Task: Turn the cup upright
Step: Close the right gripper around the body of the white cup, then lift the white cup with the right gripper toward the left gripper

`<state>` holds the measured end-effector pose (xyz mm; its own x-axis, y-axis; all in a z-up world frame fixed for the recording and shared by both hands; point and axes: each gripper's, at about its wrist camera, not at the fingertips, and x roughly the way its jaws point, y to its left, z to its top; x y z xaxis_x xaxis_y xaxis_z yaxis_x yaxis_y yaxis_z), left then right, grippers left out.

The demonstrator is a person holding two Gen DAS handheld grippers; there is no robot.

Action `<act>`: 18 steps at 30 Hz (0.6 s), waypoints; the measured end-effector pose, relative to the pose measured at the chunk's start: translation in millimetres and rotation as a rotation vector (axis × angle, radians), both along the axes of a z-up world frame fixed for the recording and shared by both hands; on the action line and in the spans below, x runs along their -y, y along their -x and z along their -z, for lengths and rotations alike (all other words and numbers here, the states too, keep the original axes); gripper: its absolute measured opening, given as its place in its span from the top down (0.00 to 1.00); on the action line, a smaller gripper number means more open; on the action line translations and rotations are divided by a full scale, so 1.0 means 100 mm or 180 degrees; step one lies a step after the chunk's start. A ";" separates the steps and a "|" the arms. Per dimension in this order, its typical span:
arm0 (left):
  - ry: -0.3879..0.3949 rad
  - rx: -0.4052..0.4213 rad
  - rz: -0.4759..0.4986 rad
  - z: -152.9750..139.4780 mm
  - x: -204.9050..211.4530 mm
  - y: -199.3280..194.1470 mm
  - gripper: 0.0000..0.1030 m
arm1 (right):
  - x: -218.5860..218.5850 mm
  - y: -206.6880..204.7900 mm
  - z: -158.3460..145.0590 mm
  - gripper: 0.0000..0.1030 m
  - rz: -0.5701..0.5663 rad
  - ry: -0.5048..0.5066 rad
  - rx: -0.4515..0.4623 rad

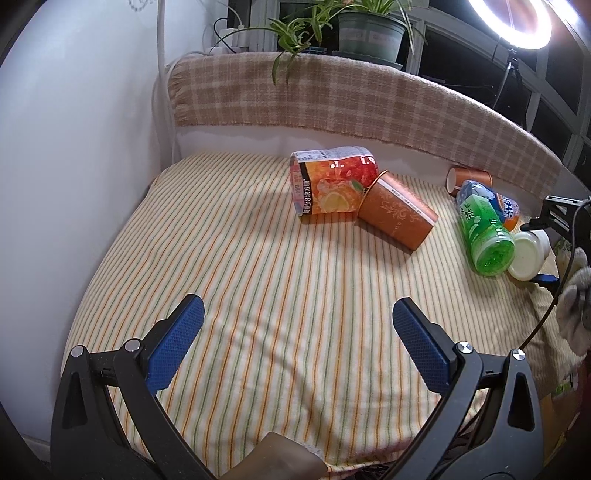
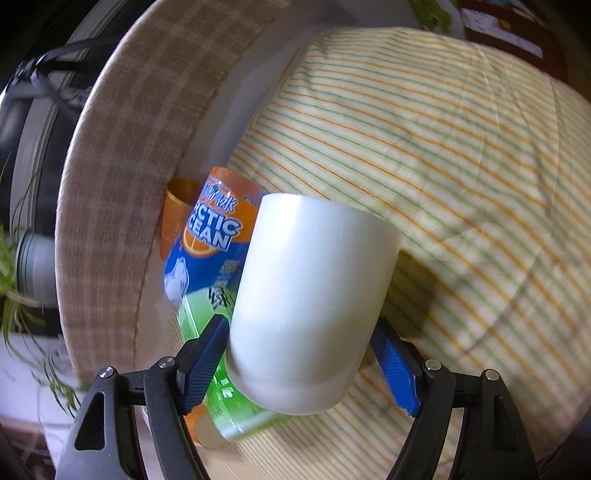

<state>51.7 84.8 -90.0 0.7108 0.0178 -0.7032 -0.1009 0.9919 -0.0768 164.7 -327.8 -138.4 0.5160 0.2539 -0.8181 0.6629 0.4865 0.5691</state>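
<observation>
A white cup fills the middle of the right wrist view, gripped between the blue pads of my right gripper, which is shut on it and holds it tilted over the striped cloth. In the left wrist view the same white cup shows at the far right edge, lying sideways beside the right gripper's black frame. My left gripper is open and empty, low over the near part of the striped cloth.
On the cloth lie an orange juice carton, an orange tube box, a green bottle, an orange-blue can and a small orange paper cup. A plaid-covered ledge with a potted plant borders the back.
</observation>
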 end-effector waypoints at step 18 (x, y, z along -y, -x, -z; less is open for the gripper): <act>0.0007 -0.0012 0.0033 -0.06 0.16 0.07 0.00 | -0.04 0.60 -0.27 0.24 -0.1091 0.0588 0.0319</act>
<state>45.2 68.9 -84.0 0.7083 0.0090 -0.7059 -0.0909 0.9928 -0.0786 104.9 -323.4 -111.0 0.5065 0.2785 -0.8160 0.3900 0.7701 0.5049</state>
